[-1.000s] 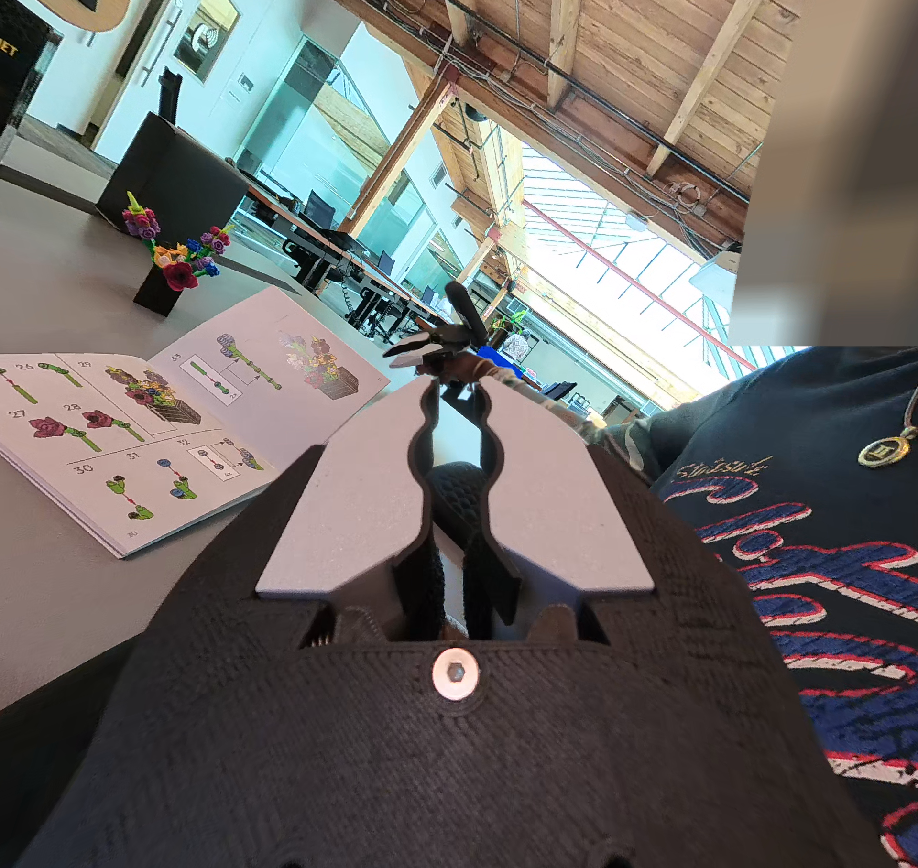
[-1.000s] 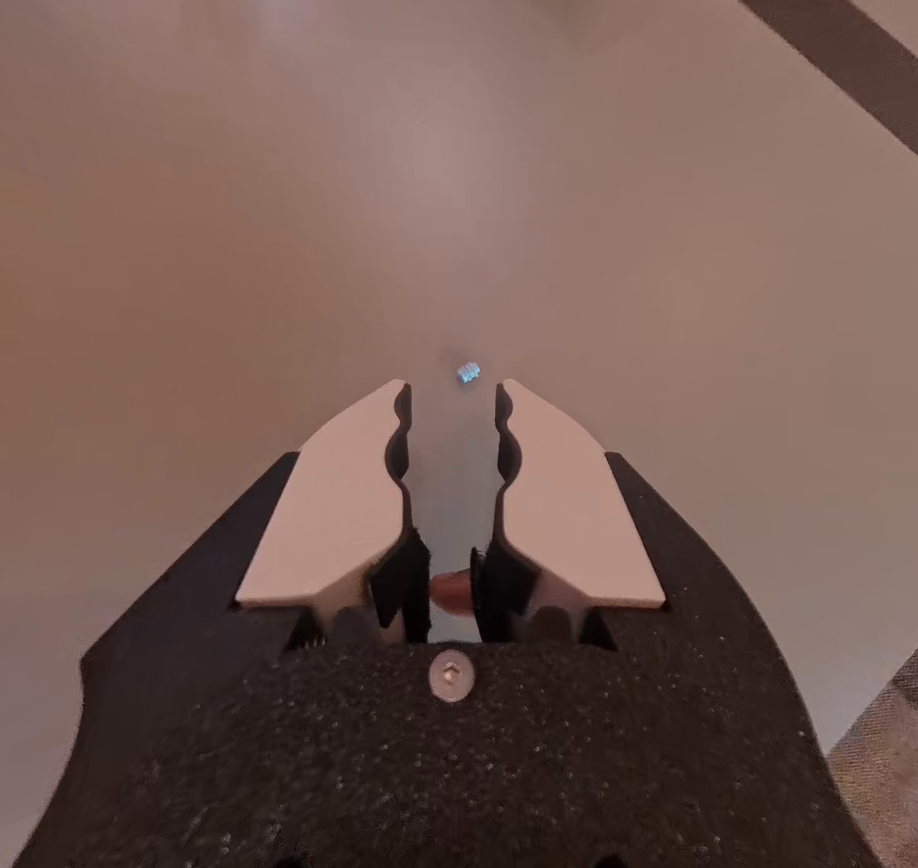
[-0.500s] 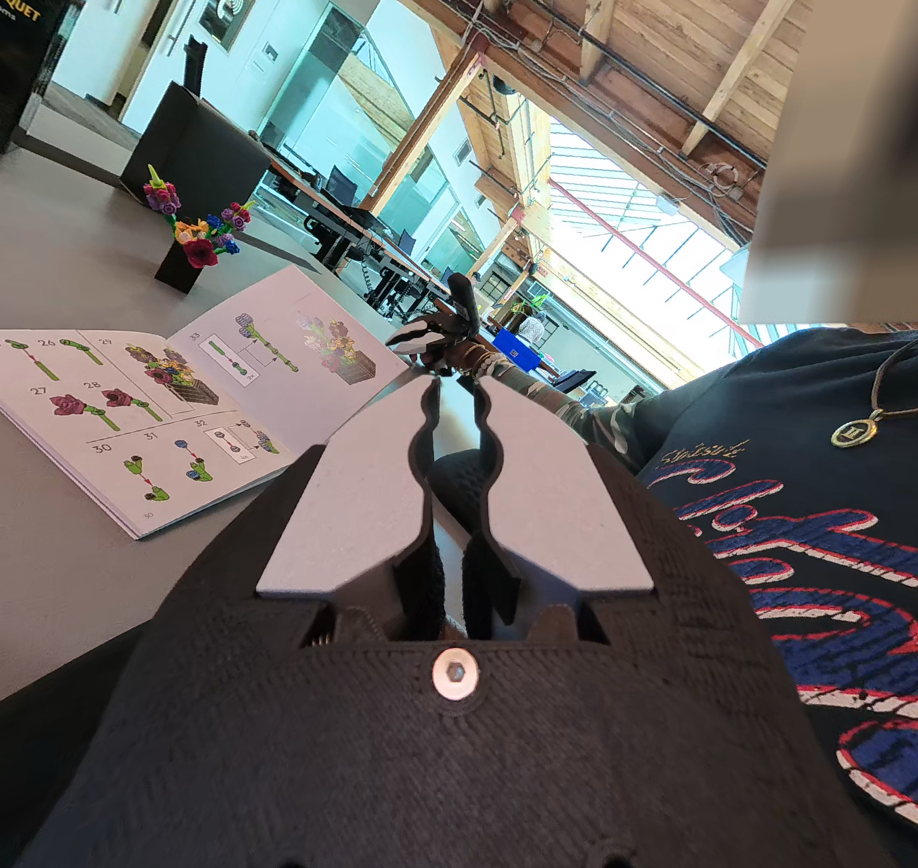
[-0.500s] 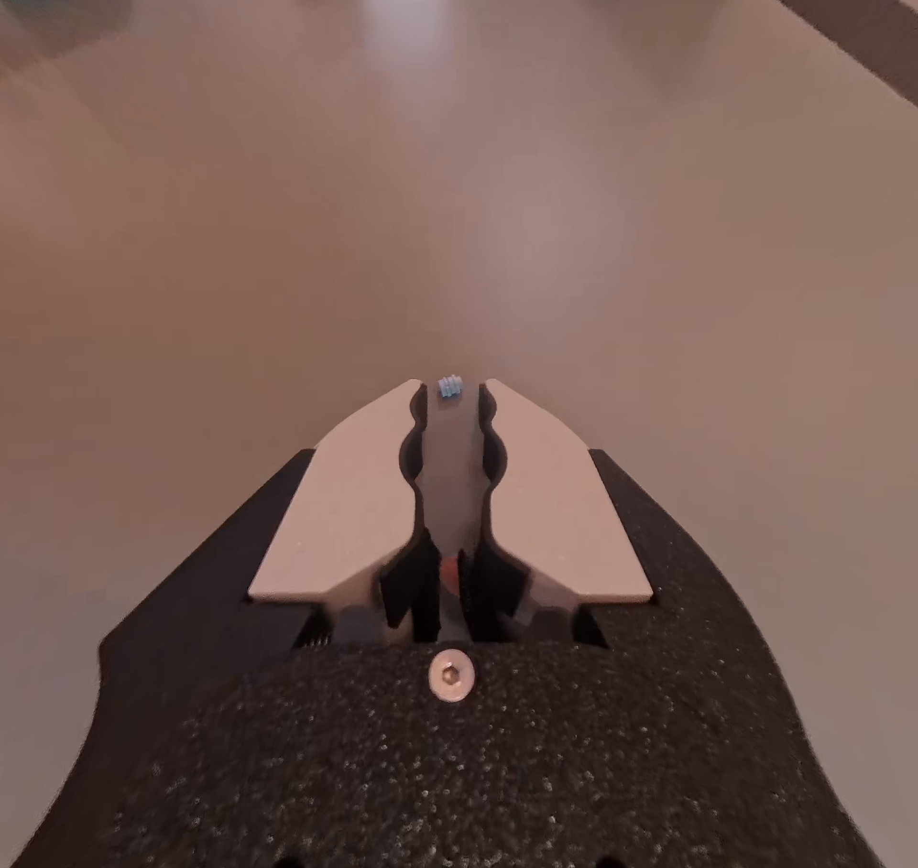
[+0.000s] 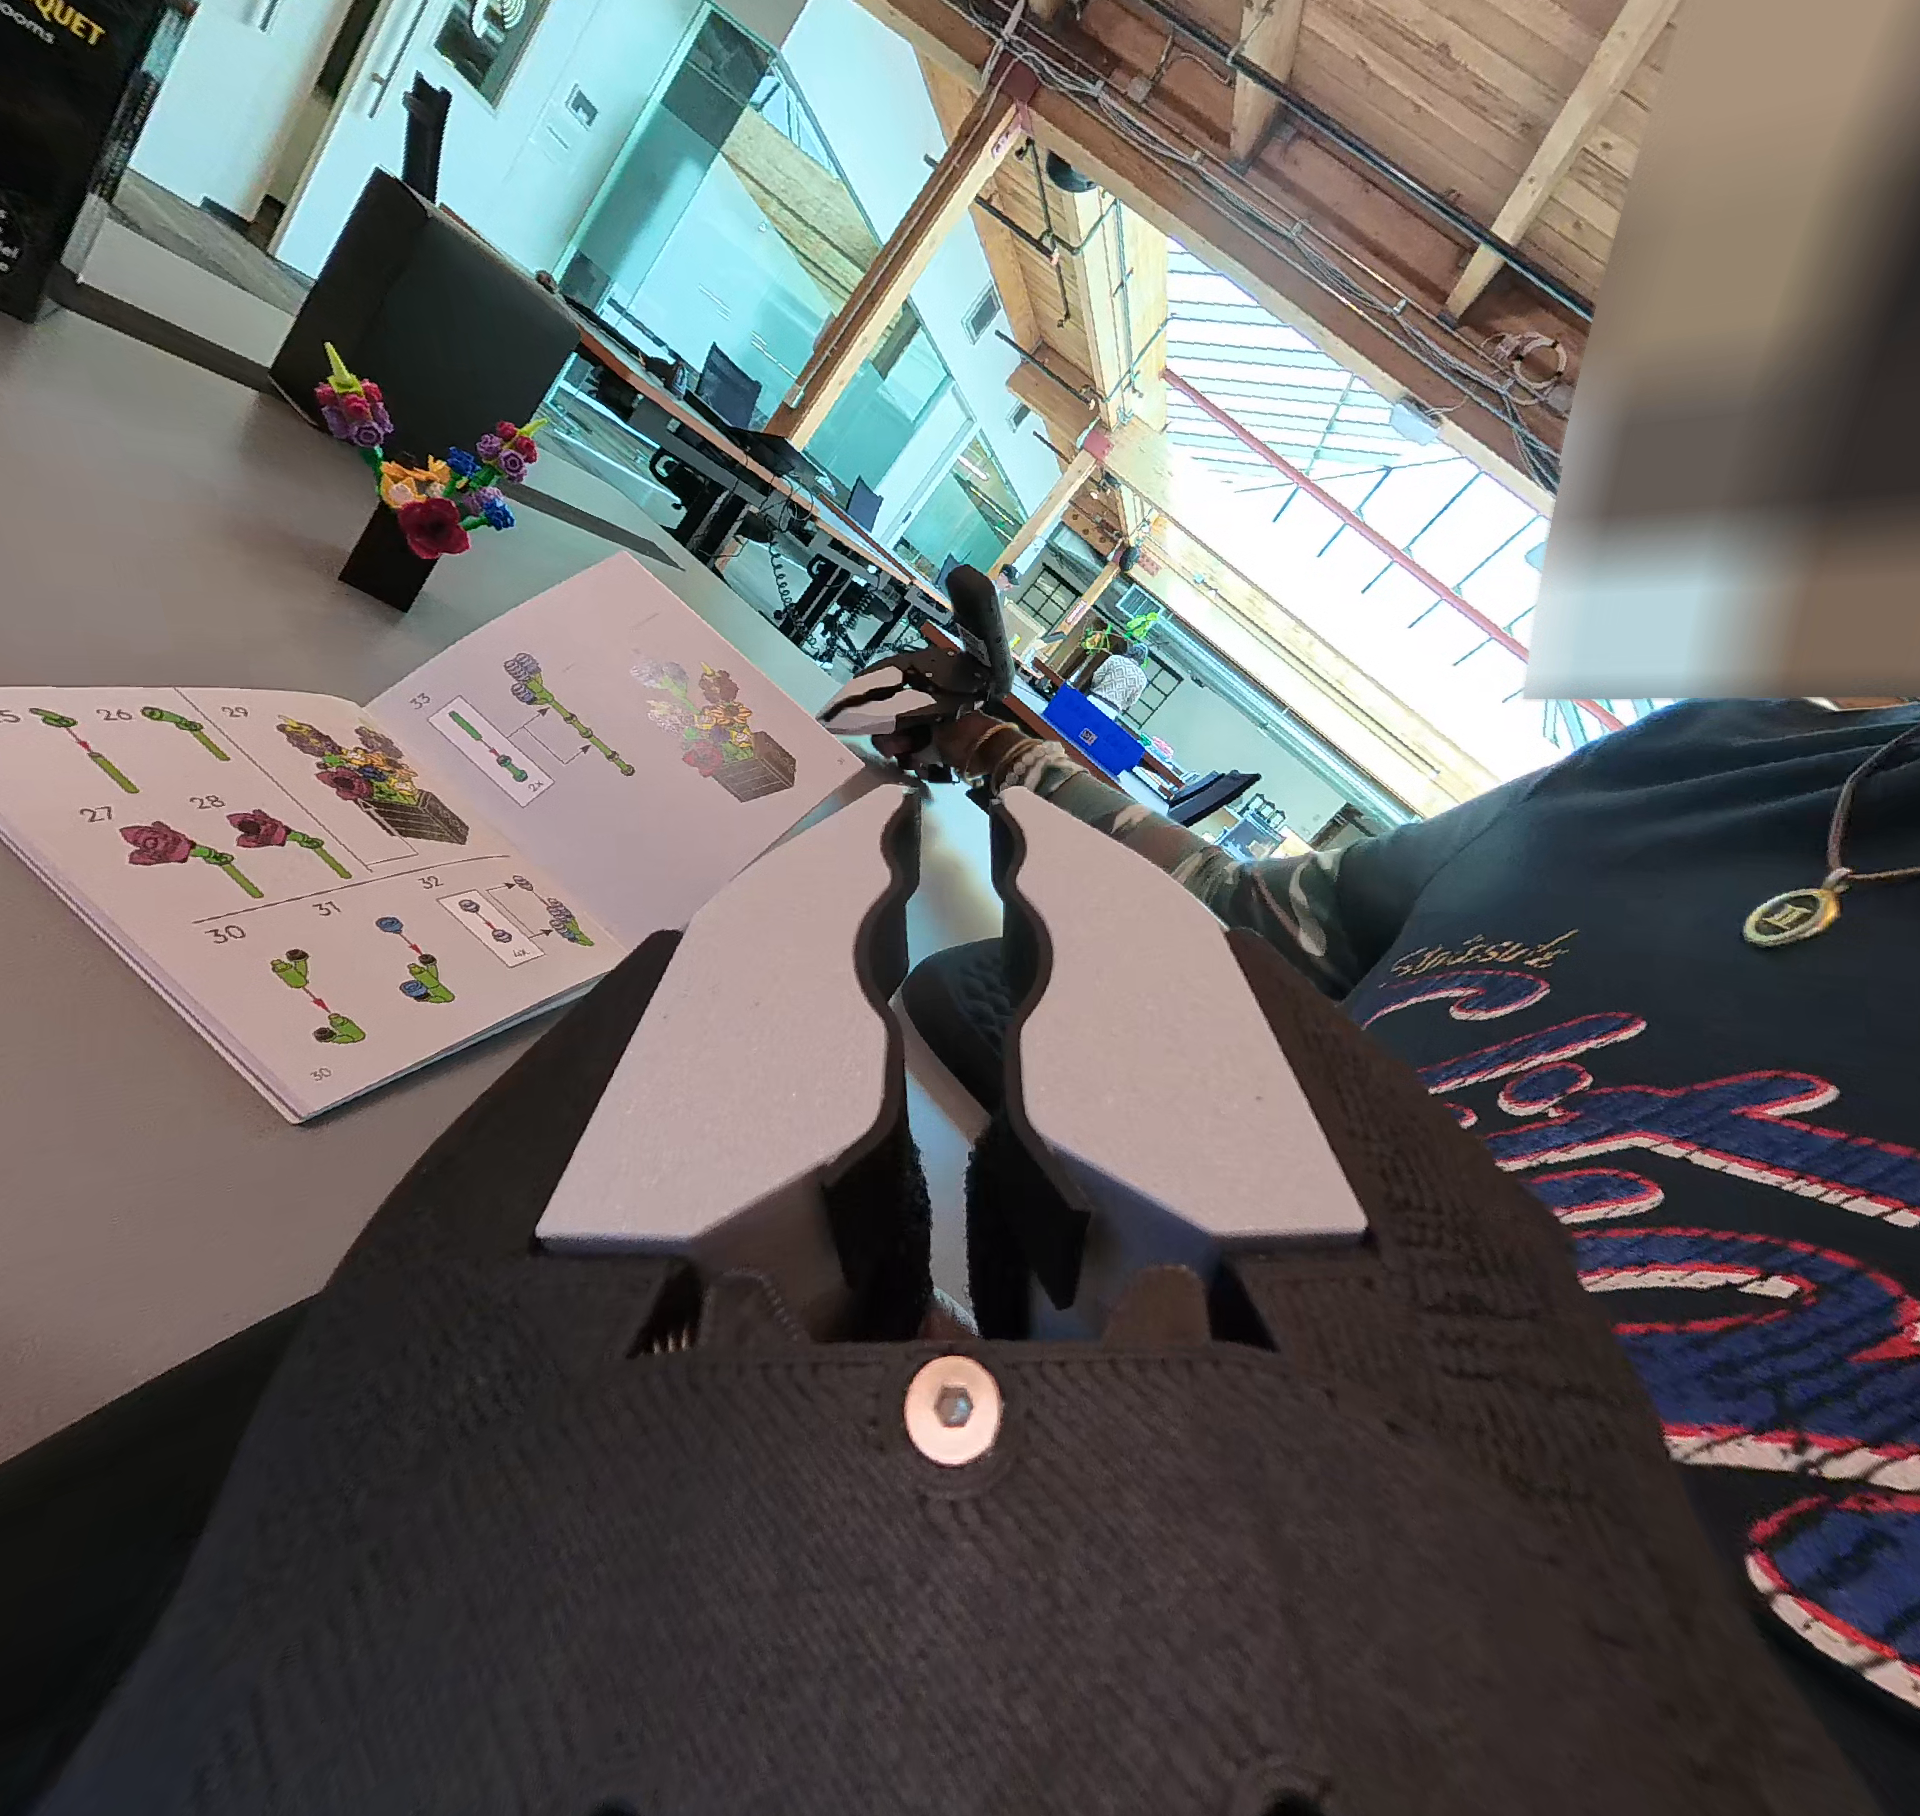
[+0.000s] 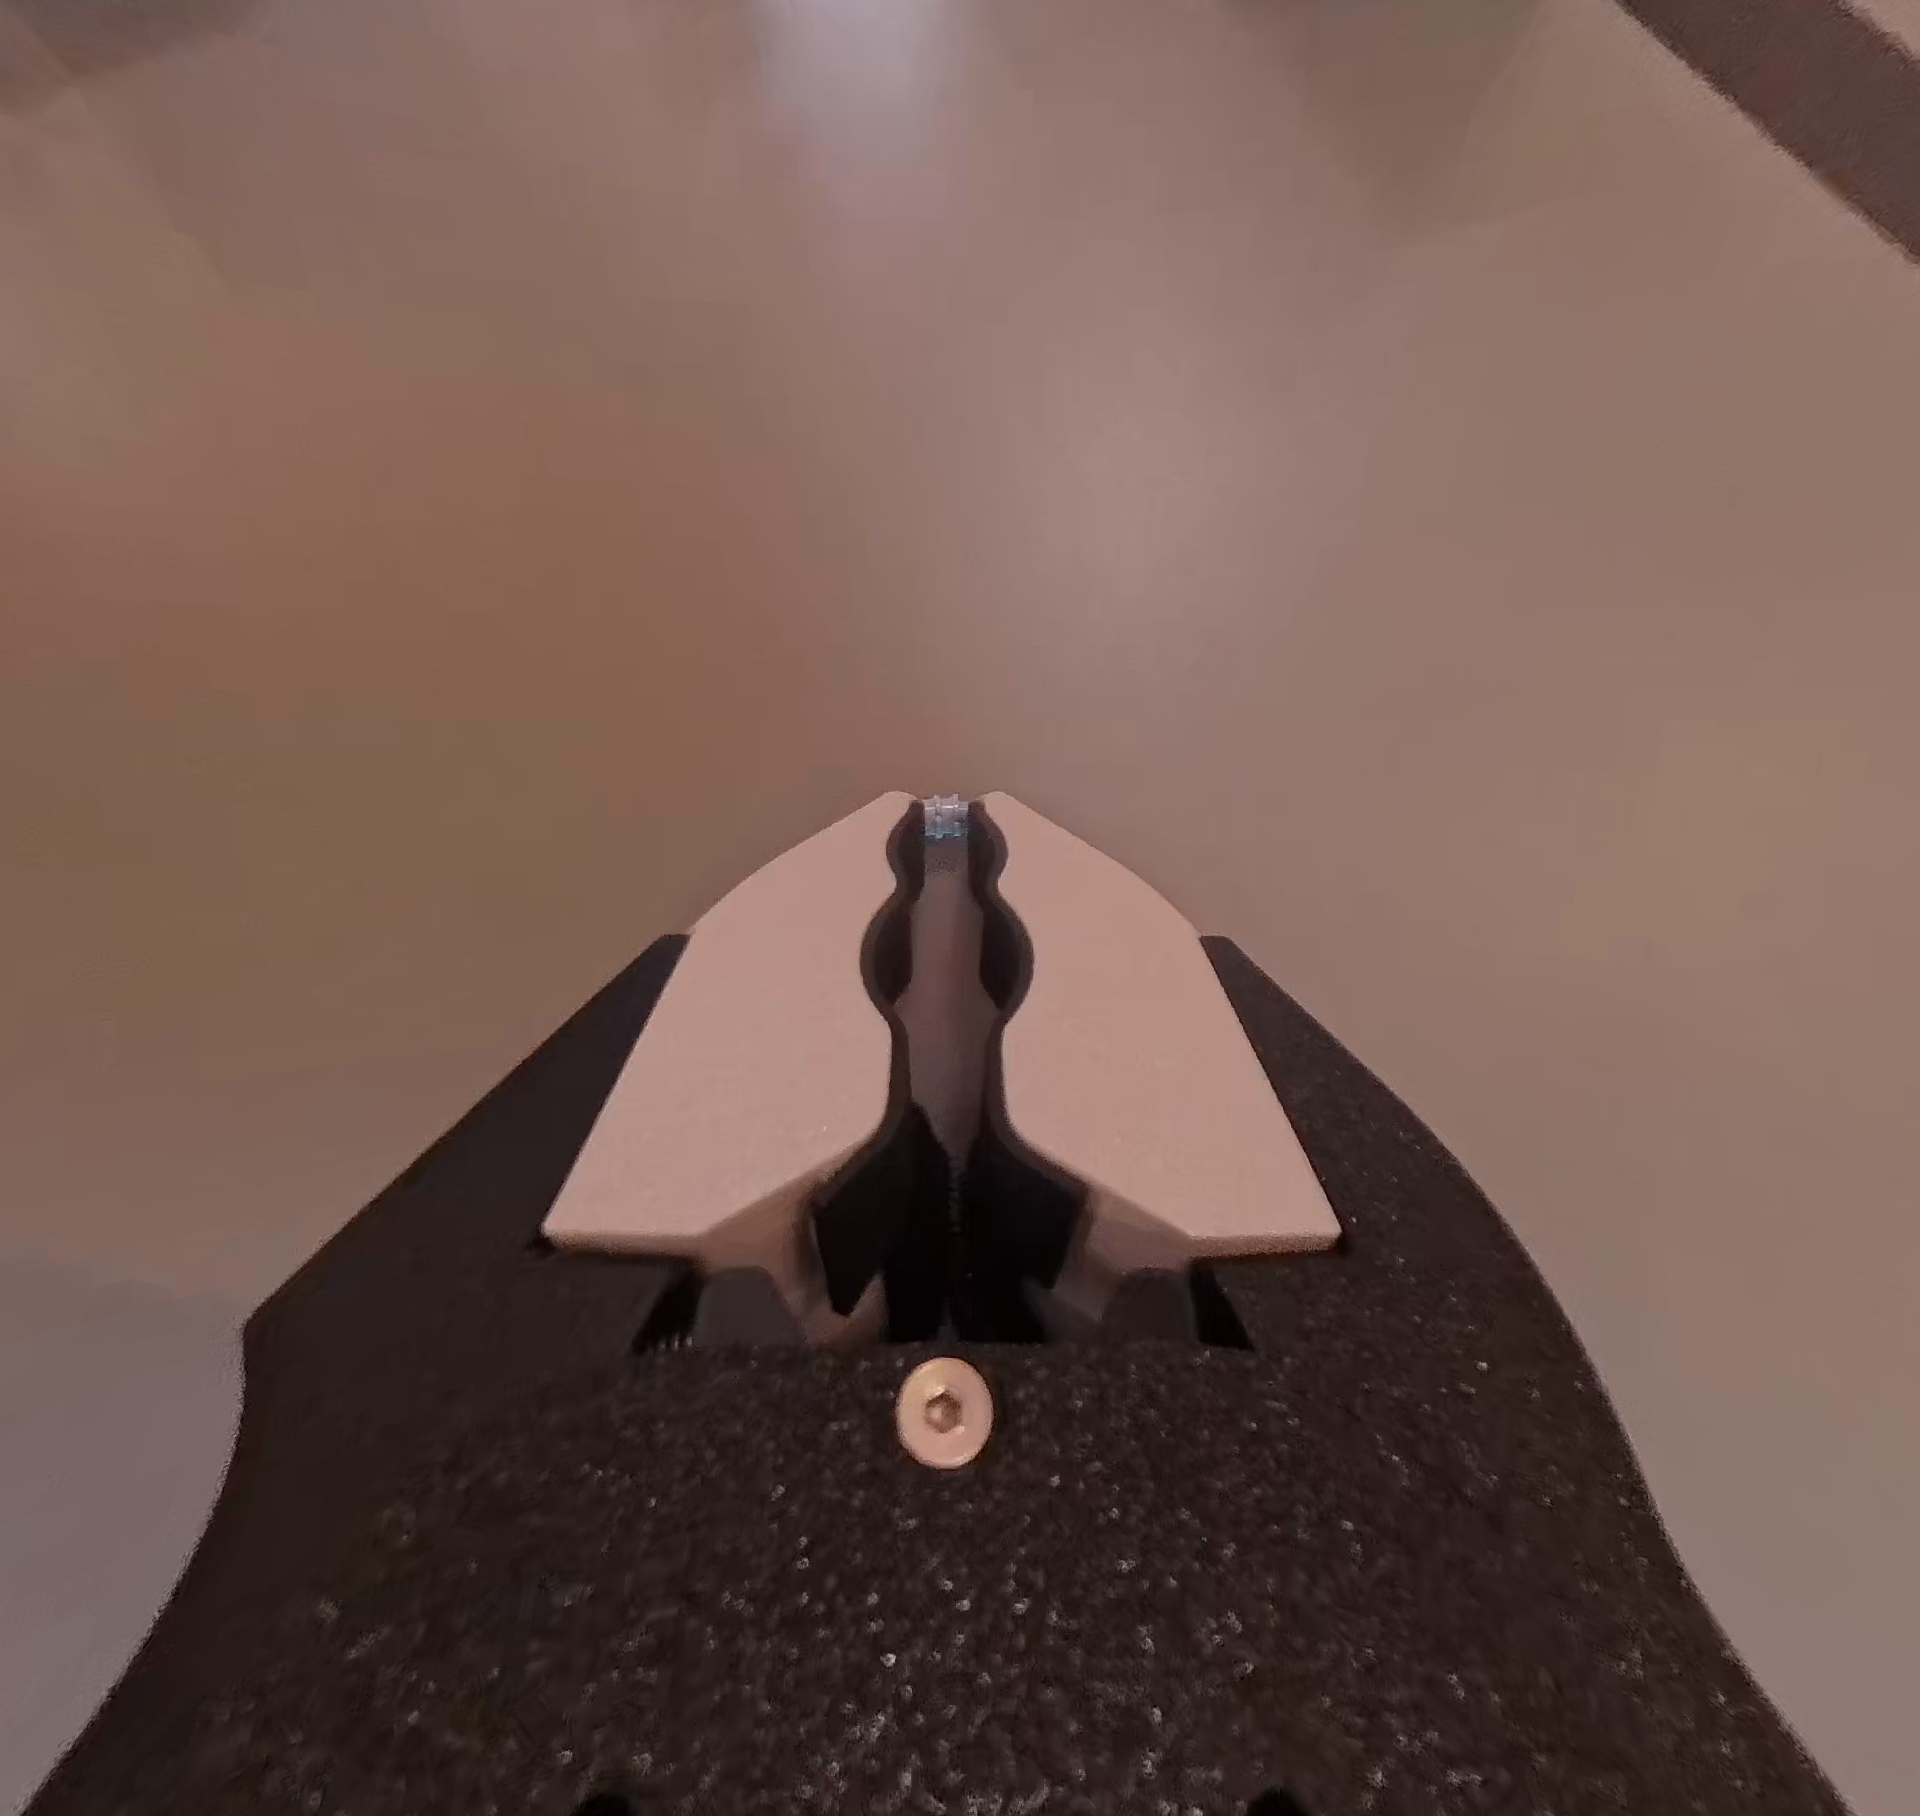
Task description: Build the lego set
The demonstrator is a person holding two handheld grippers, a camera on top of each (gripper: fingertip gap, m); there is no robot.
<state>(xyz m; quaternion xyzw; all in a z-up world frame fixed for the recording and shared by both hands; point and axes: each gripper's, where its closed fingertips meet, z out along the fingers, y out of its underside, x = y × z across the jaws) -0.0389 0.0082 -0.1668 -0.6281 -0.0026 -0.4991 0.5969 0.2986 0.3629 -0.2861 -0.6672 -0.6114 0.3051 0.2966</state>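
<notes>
Closed in since a second ago: right gripper (image 6: 945,810), then spread short of the tiny pale-blue ribbed lego piece (image 6: 944,819), now pinched onto it at the very tips. Left wrist view first: left gripper (image 5: 951,810) held up off the grey table (image 5: 156,540), fingers a narrow gap apart, nothing between them; open instruction booklet with flower diagrams (image 5: 343,862) lying to the left, finished lego flower bouquet in a black box base (image 5: 421,488) farther back on the left, tall black carton (image 5: 62,104) at the far left edge; right gripper seen small beyond the left gripper's tips, down at the table surface, carried by a camouflage-sleeved arm (image 5: 1174,862). Right wrist view next: only the bare tabletop ahead, blue piece clamped between the fingertips right at the front edge, wavy inner profiles behind it unfilled. Judged as the pick-up step, grasp just made. Best done by keeping the squeeze steady and lifting straight up, slowly, without twisting; such a shallow tip grip on so small and round a part probably lets it squirt out or roll. Worth bringing to the left gripper only once clear of the table.
</notes>
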